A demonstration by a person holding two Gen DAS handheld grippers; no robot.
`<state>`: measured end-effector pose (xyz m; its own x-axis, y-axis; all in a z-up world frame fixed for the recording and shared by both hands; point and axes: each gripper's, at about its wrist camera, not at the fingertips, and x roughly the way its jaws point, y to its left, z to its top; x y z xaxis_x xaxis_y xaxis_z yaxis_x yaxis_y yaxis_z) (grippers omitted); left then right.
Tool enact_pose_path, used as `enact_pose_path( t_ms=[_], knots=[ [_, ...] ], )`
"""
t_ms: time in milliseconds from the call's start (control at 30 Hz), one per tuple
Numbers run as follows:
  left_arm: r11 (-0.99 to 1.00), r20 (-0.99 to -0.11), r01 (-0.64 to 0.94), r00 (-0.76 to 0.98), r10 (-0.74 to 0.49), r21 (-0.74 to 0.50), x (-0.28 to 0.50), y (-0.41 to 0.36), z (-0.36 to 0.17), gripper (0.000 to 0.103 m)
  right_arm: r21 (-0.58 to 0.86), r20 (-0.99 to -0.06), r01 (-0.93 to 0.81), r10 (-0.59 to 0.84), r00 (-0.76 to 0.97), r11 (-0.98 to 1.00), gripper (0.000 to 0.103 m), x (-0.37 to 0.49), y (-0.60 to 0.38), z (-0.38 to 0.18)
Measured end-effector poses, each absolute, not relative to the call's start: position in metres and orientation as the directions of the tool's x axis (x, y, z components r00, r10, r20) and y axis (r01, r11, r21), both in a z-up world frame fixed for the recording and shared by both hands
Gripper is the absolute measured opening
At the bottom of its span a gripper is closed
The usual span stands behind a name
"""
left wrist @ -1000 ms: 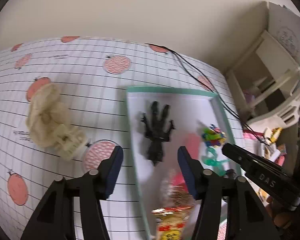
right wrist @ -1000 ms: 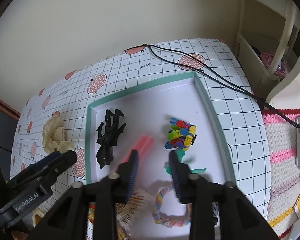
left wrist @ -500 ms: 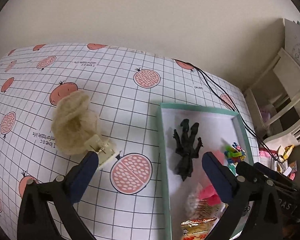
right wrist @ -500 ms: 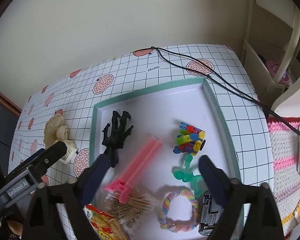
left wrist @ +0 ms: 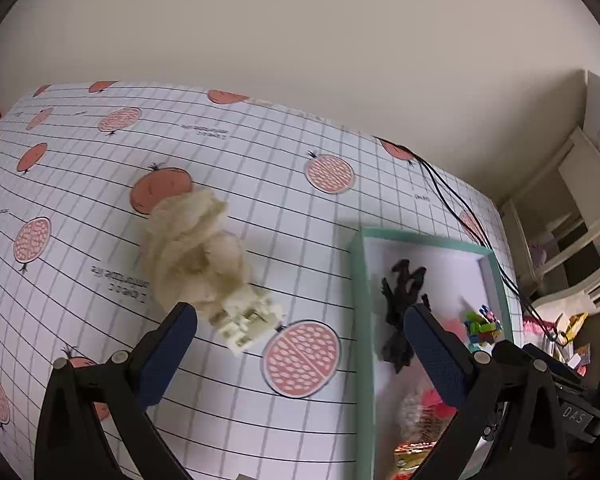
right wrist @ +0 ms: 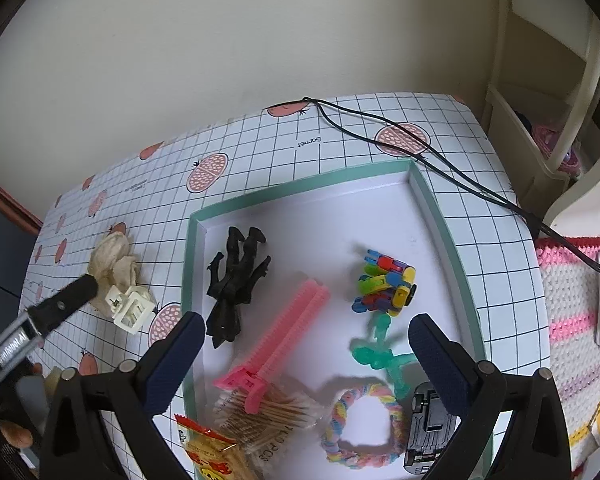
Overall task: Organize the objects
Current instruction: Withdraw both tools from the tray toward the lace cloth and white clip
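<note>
A cream fluffy hair claw clip [left wrist: 204,268] lies on the pomegranate-print tablecloth, left of the teal-rimmed white tray [left wrist: 358,280]. My left gripper [left wrist: 300,340] is open and empty, hovering just in front of the clip. My right gripper [right wrist: 302,344] is open and empty above the tray [right wrist: 190,264]. In the tray lie a black figure [right wrist: 236,280], a pink comb [right wrist: 284,340], a multicoloured block toy [right wrist: 384,284], a green figure [right wrist: 376,348], a pastel braided ring [right wrist: 362,424], a dark toy car [right wrist: 428,428], toothpicks [right wrist: 268,412] and a snack packet [right wrist: 212,456]. The clip also shows in the right wrist view [right wrist: 120,280].
A black cable [right wrist: 420,152] runs across the table's far right corner, past the tray. A cream shelf unit [right wrist: 540,120] stands to the right. A striped knitted cloth [right wrist: 572,320] lies beyond the table's right edge. A wall backs the table.
Both grippers have opened wide. My left gripper has swung left from over the tray toward the cream clip. My right gripper has drawn back, showing more of the tray.
</note>
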<state>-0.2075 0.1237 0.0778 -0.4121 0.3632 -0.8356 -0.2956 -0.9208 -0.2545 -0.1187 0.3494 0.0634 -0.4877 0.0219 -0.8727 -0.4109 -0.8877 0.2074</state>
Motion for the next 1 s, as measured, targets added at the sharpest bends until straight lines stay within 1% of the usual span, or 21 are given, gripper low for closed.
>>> enact_pose_path(
  t_ms=[100,267,567,700,833,900,1000],
  knots=[
    [-0.927,-0.828,-0.273,-0.431,0.358,-0.259,-0.212,0.108,0.082,0.103,0.206,-0.866,-0.399,0.024,-0.499,-0.893,0.103,-0.123,0.342,0.069],
    [-0.932,-0.786,-0.226,-0.501,0.361,-0.284,-0.220,0.077,0.097,0.103,0.215,-0.851,-0.364,0.009,-0.525,-0.906,0.103,-0.134,0.320,0.078],
    [-0.945,-0.753,-0.163,-0.572,0.324,-0.283,-0.234,0.022,0.111,0.103,0.244,-0.834,-0.262,-0.064,-0.549,-0.934,0.103,-0.164,0.261,0.086],
    [-0.949,-0.756,-0.136,-0.577,0.310,-0.285,-0.240,0.000,0.110,0.103,0.237,-0.833,-0.220,-0.081,-0.547,-0.946,0.103,-0.175,0.232,0.081],
    [-0.954,-0.757,-0.118,-0.586,0.290,-0.275,-0.245,-0.018,0.110,0.103,0.250,-0.823,-0.150,-0.128,-0.554,-0.957,0.103,-0.188,0.204,0.072],
    [-0.959,-0.756,-0.111,-0.593,0.275,-0.262,-0.248,-0.024,0.109,0.103,0.225,-0.823,-0.136,-0.114,-0.556,-0.965,0.103,-0.195,0.196,0.068],
    [-0.953,-0.761,-0.103,-0.580,0.290,-0.284,-0.254,-0.030,0.102,0.103,0.227,-0.821,-0.120,-0.123,-0.558,-0.967,0.102,-0.201,0.189,0.060]
  ],
)
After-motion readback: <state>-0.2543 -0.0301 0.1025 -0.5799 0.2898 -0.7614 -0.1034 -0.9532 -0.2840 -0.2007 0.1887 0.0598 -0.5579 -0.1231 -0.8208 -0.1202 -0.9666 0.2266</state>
